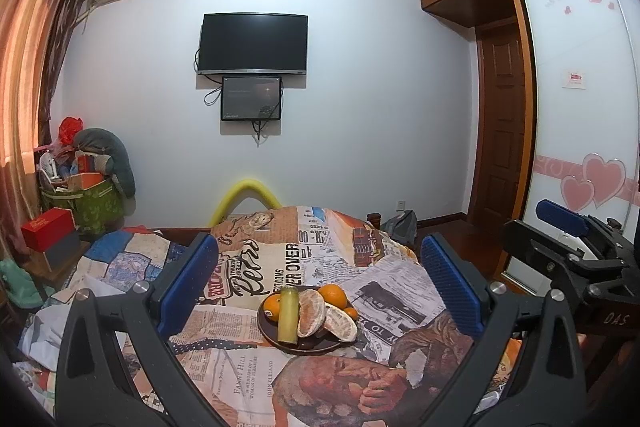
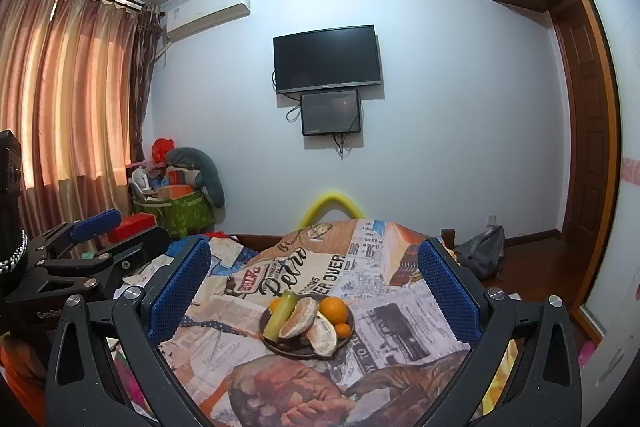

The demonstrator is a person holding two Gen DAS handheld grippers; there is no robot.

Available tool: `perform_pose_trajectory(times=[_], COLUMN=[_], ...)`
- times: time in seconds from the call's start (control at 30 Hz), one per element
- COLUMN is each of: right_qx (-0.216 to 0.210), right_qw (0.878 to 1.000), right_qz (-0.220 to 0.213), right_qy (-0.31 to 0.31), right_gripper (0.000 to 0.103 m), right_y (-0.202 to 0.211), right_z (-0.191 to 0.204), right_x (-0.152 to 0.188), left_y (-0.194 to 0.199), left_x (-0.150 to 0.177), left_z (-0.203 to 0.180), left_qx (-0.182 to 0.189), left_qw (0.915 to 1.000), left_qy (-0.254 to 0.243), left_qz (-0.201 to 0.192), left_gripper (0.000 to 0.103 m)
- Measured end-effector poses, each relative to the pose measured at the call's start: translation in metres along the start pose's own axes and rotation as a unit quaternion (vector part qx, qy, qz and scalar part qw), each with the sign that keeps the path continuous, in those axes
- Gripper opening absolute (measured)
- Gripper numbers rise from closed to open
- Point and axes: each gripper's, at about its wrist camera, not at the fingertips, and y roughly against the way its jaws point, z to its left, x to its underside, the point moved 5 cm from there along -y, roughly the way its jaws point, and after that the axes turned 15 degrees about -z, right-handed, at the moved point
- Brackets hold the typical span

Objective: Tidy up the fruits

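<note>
Where pads gape, fruit plate (image 1: 280, 341) between left gripper (image 1: 320, 283) fingers.

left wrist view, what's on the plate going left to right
left orange → yellow-green bottle → two peeled pomelo pieces → small orange at the right rim of the dark plate. The big orange sits behind the pomelo, so it is left out.

Plate (image 1: 280, 341): far rim hidden behind fruit. Small orange (image 1: 351, 313) at 3 o'clock partly covered by pomelo segment (image 1: 340, 323). Bottle (image 1: 288, 315) label unreadable.
</note>
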Motion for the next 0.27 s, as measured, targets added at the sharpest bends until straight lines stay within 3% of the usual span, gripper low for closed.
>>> perform_pose_trajectory(times=[0.27], right_qx=[0.002], right_qw=[1.0], right_qz=[0.003], right_qy=[-0.001], right_gripper=[0.103], right_y=[-0.002], right_z=[-0.0021], right_x=[0.0008], left_y=[-0.0007], left_x=[0.0028], left_z=[-0.0015], left_qx=[0.006], left_qw=[1.0], left_qy=[-0.002], left_qz=[0.003], left_gripper=[0.103])
